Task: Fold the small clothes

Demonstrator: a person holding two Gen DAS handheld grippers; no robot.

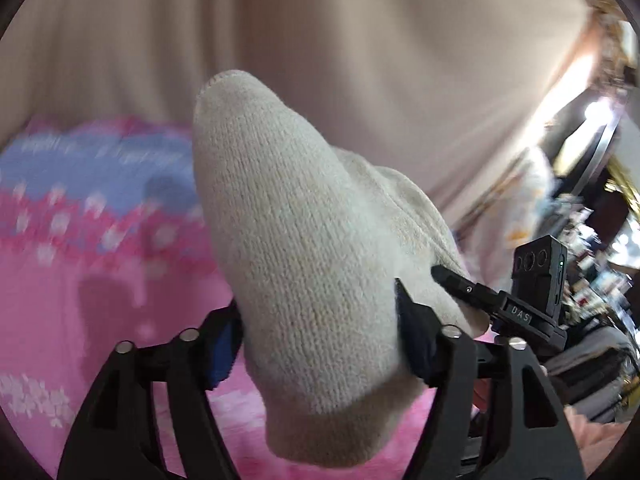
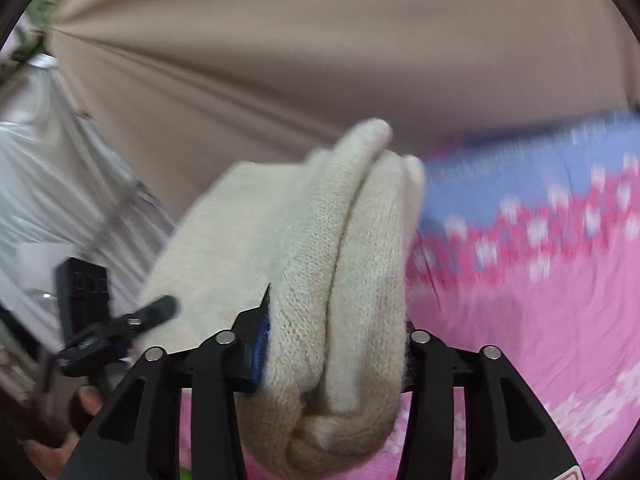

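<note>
A cream knit garment (image 1: 304,248) is bunched up and raised above a pink flowered blanket (image 1: 80,280). In the left wrist view it fills the gap of my left gripper (image 1: 318,304), and both pads press into the knit. In the right wrist view the same garment (image 2: 352,264) shows as folded layers squeezed between the pads of my right gripper (image 2: 338,312). The two grippers stand close together: a black finger (image 1: 464,286) of the right one lies against the knit's right side, and a finger (image 2: 156,312) of the left one shows at the knit's left edge.
A beige curtain (image 1: 360,40) hangs close behind. The blanket has a blue band (image 2: 520,176) along its far part. Cluttered shelves (image 1: 600,248) stand at the right. Pale striped sheeting (image 2: 48,184) lies at the left, and a person's hand (image 2: 52,436) shows at the lower left.
</note>
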